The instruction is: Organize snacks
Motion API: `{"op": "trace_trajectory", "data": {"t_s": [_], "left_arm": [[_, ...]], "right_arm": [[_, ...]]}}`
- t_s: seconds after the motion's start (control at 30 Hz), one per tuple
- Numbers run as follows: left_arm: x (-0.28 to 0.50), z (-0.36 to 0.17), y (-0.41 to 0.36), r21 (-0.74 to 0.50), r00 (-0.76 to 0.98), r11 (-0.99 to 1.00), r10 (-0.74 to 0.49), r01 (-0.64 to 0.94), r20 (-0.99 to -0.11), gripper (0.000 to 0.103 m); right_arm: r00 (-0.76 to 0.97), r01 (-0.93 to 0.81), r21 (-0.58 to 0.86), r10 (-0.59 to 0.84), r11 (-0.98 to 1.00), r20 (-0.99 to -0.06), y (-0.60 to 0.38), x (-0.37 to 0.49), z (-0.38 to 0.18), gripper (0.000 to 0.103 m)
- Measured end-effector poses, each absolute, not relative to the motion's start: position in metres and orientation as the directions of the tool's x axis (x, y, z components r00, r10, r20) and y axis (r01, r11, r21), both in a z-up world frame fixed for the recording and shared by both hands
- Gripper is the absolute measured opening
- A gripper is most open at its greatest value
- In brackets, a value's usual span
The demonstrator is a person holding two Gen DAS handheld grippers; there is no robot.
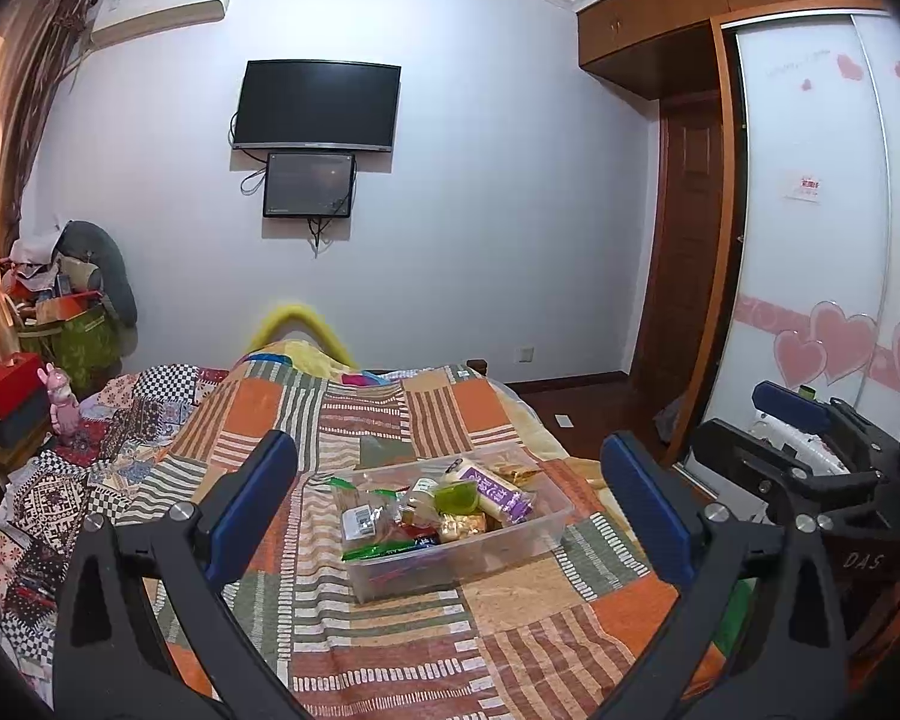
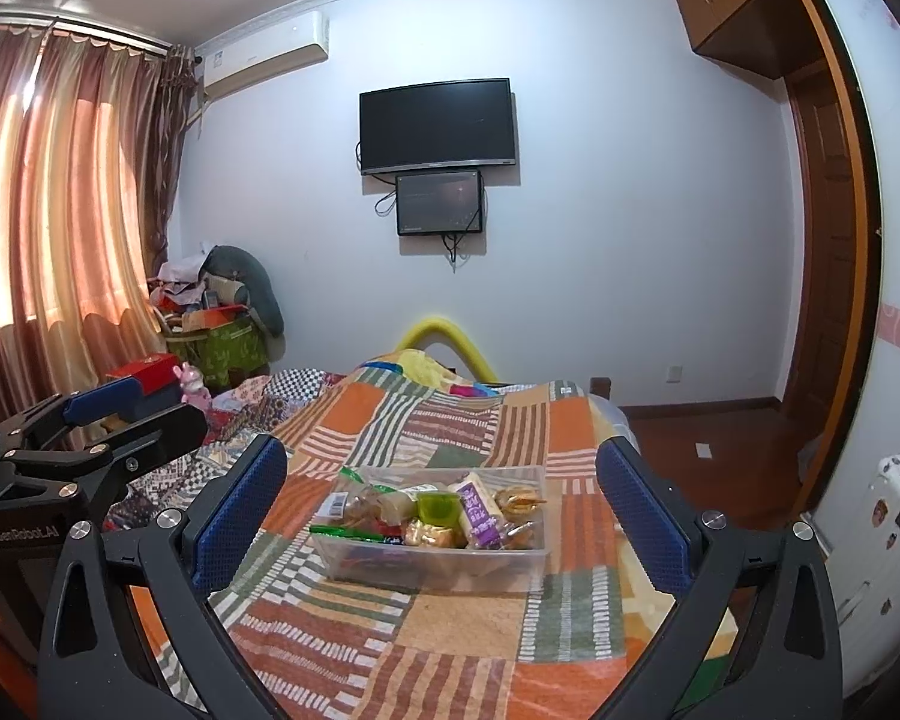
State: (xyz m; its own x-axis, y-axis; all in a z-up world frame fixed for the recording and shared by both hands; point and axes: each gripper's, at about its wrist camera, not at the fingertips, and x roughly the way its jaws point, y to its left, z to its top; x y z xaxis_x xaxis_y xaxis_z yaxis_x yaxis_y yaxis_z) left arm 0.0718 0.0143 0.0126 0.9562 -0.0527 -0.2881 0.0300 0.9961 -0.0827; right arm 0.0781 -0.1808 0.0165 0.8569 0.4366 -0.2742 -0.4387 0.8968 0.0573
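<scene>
A clear plastic bin [image 1: 546,531] sits on the patchwork bedspread [image 1: 390,420] and holds several snack packets, among them a purple-wrapped bar [image 1: 498,492], a green jelly cup [image 1: 455,497] and a gold packet [image 1: 462,527]. The bin also shows in the right wrist view [image 2: 438,564] with the purple bar [image 2: 480,516] and green cup [image 2: 435,507]. My left gripper [image 1: 450,516] is open and empty, held above the bed short of the bin. My right gripper [image 2: 441,516] is open and empty, also short of the bin. Each gripper shows at the edge of the other's view.
The bed fills the foreground. A wardrobe with a sliding door [image 1: 810,240] stands to the right, with wooden floor [image 2: 720,438] beside the bed. A cluttered pile of bags and boxes [image 2: 216,324] and curtains [image 2: 60,210] are at the left. A TV [image 2: 438,126] hangs on the far wall.
</scene>
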Motion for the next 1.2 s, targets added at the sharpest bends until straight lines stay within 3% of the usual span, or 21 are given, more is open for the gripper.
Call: {"op": "trace_trajectory", "data": {"t_s": [1.2], "left_arm": [[0.0746,0.0089,0.019,-0.091,0.951,0.995,-0.069,0.044,-0.302,0.103]], "right_arm": [[0.859,-0.434,0.056,0.432,0.899,-0.274,-0.1799,0.076,0.0196,0.103]]}}
